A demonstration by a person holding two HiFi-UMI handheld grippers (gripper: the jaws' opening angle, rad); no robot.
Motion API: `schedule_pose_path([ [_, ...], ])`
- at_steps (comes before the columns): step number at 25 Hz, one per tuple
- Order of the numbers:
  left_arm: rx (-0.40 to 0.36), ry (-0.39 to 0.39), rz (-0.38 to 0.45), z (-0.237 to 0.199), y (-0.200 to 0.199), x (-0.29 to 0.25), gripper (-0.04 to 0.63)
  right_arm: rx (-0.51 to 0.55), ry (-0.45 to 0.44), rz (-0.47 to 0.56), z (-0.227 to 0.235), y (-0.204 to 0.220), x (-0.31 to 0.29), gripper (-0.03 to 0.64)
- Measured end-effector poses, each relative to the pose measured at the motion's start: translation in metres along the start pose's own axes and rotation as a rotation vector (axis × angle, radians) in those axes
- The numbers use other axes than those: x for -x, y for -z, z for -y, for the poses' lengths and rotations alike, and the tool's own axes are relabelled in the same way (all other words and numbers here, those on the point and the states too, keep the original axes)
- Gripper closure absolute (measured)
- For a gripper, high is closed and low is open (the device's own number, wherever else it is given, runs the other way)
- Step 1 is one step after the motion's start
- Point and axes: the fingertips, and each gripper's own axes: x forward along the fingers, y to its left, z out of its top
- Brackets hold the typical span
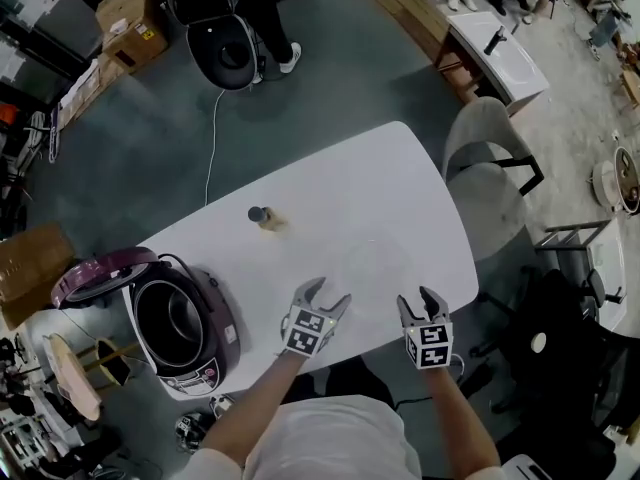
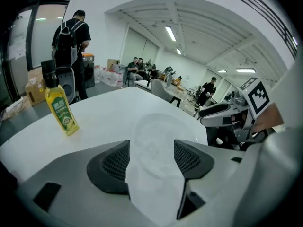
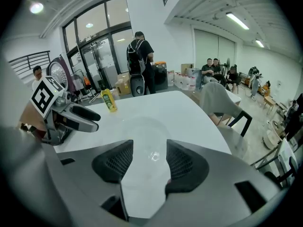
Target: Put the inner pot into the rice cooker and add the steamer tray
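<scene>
Counts at the one tabletop (image 1: 380,173)
One rice cooker (image 1: 182,330), one clear steamer tray (image 1: 375,265), one yellow bottle (image 1: 266,219), two grey chairs (image 1: 492,200), and two claws: left claw (image 1: 330,293), right claw (image 1: 418,298).

- A yellow bottle (image 1: 265,218) with a dark cap stands upright on the white surface (image 1: 400,168).
- Two grey chairs (image 1: 487,183) sit just beside the surface's edge.
- Cardboard boxes (image 1: 132,23) lie on the floor, well apart.

A smooth white table (image 1: 400,168) with a soft sheen bears a clear plastic steamer tray (image 1: 377,265), a glossy purple rice cooker (image 1: 222,323) at lower left and a shiny yellow plastic bottle (image 2: 60,109), beside the matt black, mesh-textured pads (image 2: 112,164) of the left gripper (image 2: 151,148).
</scene>
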Motion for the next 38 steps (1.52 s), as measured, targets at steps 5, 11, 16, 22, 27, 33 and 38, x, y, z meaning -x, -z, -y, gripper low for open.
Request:
schedule_pose_path([
  [5,0.011,-0.012,-0.063,-0.008,0.02,-0.025,0.287,-0.028,0.025,-0.067,0.018,0.027,-0.024,0.383],
  [11,0.029,-0.036,-0.127,-0.018,0.04,-0.052,0.288,-0.042,0.033,-0.134,0.027,0.05,-0.045,0.383],
  [16,0.036,-0.031,-0.147,-0.015,0.042,-0.064,0.293,-0.045,0.049,-0.18,0.032,0.063,-0.059,0.383],
  [22,0.026,-0.04,-0.175,-0.014,0.048,-0.07,0.315,-0.043,0.041,-0.216,0.032,0.074,-0.067,0.392],
  [27,0.017,-0.059,-0.192,-0.016,0.049,-0.068,0.38,-0.029,0.046,-0.21,0.031,0.068,-0.068,0.421],
  [33,0.021,-0.095,-0.2,-0.021,0.05,-0.064,0.433,-0.037,0.074,-0.209,0.032,0.065,-0.069,0.474],
  [38,0.023,-0.109,-0.194,-0.024,0.047,-0.056,0.434,-0.02,0.061,-0.201,0.026,0.058,-0.067,0.476],
])
